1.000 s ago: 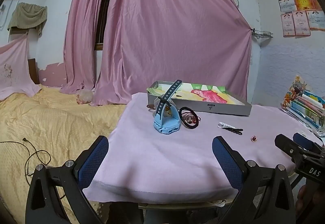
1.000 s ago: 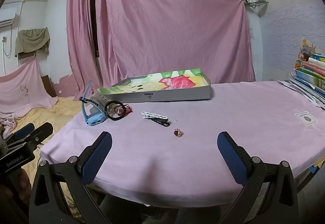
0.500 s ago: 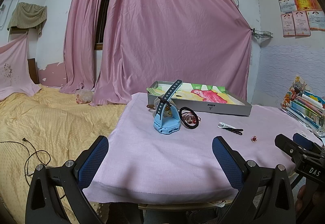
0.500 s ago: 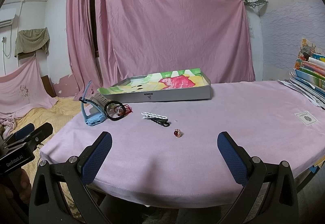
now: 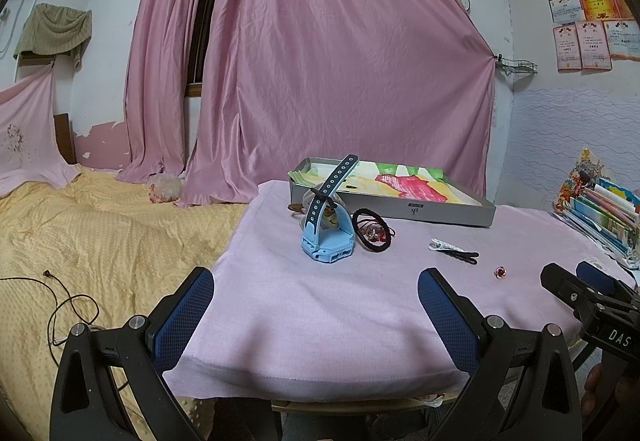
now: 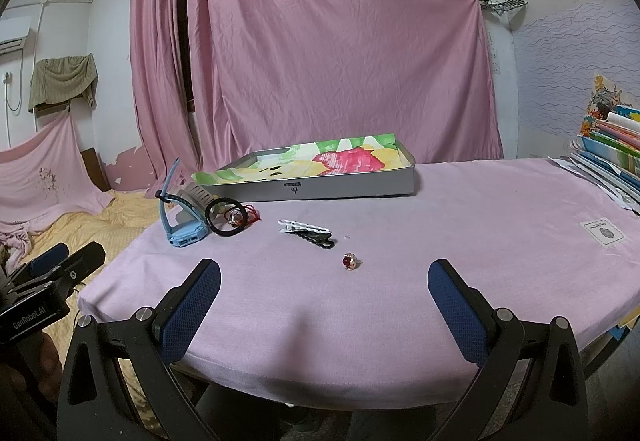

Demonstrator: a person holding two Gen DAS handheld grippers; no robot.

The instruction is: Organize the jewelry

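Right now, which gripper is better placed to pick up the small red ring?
Right. The red ring lies just ahead of the open right gripper, nearly between its fingers. From the left gripper it sits far off to the right.

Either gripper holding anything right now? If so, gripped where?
Nothing held. Left gripper and right gripper are both open and empty, short of the ring, clips and watch on the table.

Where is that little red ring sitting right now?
The red ring lies loose on the pink tablecloth, just in front of the hair clips. In the right wrist view it sits near centre, beyond the open right tongs.
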